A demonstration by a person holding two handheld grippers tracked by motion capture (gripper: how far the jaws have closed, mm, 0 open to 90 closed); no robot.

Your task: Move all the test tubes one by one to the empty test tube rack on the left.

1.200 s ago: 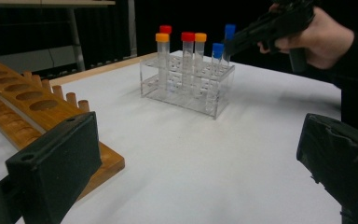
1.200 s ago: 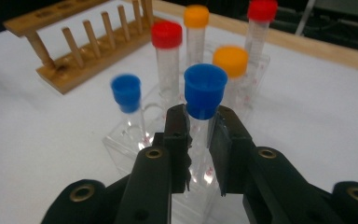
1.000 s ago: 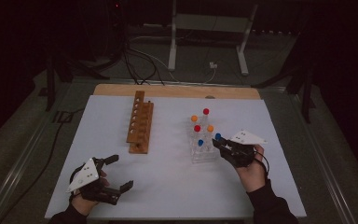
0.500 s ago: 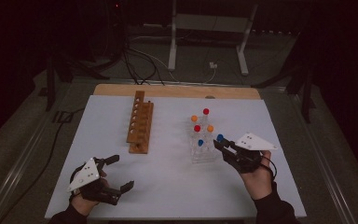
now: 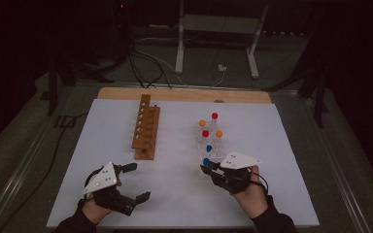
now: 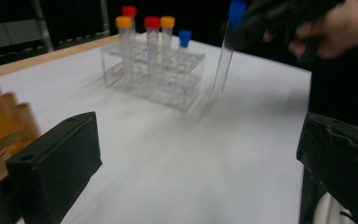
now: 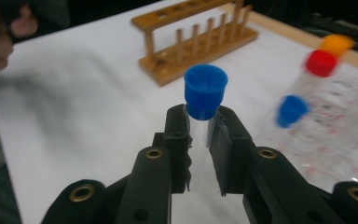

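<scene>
A clear test tube with a blue cap [image 7: 206, 91] stands upright between the jaws of my right gripper [image 7: 204, 135], which is shut on it just below the cap. From above, that gripper [image 5: 208, 167] holds the blue-capped tube [image 5: 206, 161] just in front of the clear plastic rack [image 5: 223, 145]. The rack holds several tubes with red, orange and blue caps. A wooden rack [image 5: 145, 128] lies left of centre with no tubes in it. My left gripper [image 5: 137, 182] is open near the front left, nothing between its jaws. In the left gripper view the held tube [image 6: 224, 60] hangs above the table.
A white sheet [image 5: 102, 126] covers the table and a wooden strip [image 5: 184, 94] runs along its far edge. Bare sheet lies between the two hands. Beyond the table, cables and a metal stand [image 5: 213, 29] rest on the dark floor.
My right gripper has drawn the blue-capped tube away from the clear rack, leftward and toward the table's near edge. The left gripper has shifted slightly.
</scene>
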